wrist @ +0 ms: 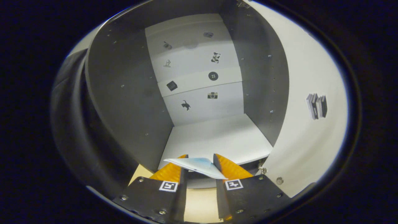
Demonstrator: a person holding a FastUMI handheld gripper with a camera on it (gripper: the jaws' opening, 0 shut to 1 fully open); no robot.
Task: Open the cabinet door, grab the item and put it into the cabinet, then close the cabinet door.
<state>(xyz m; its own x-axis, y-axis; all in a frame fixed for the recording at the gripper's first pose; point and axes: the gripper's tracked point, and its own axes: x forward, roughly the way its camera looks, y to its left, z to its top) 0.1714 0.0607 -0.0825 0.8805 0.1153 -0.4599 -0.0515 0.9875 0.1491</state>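
Gripper view. The tool (199, 166) is narrowed onto a thin, flat item (199, 166), white with a pale blue patch, that lies crosswise between its two fingers (170, 171). Both fingers appear to press on it, one at each side. The item's left end juts past the left finger, and its right corner dips down over the right finger.

The item hangs at the near edge of the cabinet's lower shelf (217, 133), just short of resting on it. The cabinet (124, 93) stands open. Its door (311, 124) is swung out to the right and bears a small picture of books. The back panel (199, 77) lies far beyond the fingers and carries small dark pictures. A light tabletop (199, 205) shows beneath the tool.

Handling judgement: the item looks light, thin and pliable, like a sachet or folded paper. It probably bends under its own weight, as the drooping corner suggests. The material may be smooth and could slip. Hold it near its middle, as now, with moderate pressure. The risk at release is that the overhanging end snags on the shelf edge.
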